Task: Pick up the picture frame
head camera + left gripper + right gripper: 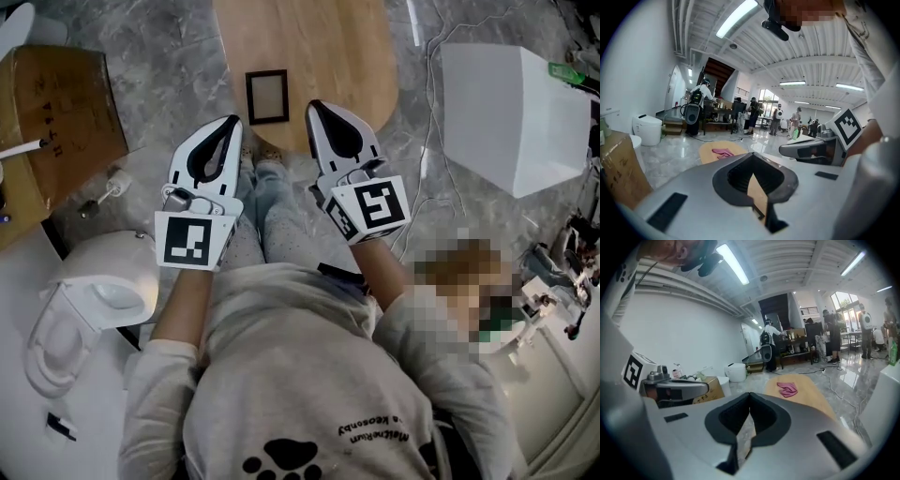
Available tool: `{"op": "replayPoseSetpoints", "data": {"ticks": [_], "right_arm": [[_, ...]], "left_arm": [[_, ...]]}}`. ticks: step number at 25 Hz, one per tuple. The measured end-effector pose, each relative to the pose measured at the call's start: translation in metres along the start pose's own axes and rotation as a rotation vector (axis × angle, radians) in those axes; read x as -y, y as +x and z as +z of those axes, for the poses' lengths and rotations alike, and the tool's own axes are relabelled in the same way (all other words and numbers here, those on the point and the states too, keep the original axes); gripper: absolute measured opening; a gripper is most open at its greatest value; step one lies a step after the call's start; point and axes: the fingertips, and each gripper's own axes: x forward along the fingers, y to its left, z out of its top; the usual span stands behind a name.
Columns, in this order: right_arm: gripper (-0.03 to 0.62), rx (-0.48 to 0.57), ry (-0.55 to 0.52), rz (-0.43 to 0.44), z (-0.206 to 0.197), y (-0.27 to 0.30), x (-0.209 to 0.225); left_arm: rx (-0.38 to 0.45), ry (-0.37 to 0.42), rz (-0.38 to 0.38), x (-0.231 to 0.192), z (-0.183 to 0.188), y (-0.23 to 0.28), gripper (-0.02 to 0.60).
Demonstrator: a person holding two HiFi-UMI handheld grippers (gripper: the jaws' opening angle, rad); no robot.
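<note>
The picture frame (267,97), black-edged with a pale middle, lies flat on the oval wooden table (328,47) near its front edge. My left gripper (233,123) hangs just short of it on the left, jaws shut and empty. On the frame's right, my right gripper (314,106) is also shut and empty, its tip over the table's edge. In the left gripper view the shut left gripper (752,171) shows the wooden top and a dark frame corner (759,213) through its gap. The right gripper (750,412) holds nothing in the right gripper view.
A pink cloth (723,152) lies farther along the table. A cardboard box (56,103) and a white toilet (94,300) stand at the left, and a white box (511,112) with cables (427,84) at the right. The holder's legs (267,202) are between the grippers.
</note>
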Motion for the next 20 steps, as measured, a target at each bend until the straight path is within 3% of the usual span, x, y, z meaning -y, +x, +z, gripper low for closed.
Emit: {"op": "replayPoseSetpoints", "data": {"ticks": [20], "right_arm": [[0.008, -0.06, 0.0, 0.009, -0.09, 0.046, 0.032]], "left_arm": [[-0.041, -0.02, -0.031, -0.019, -0.086, 0.056, 0.008]]}}
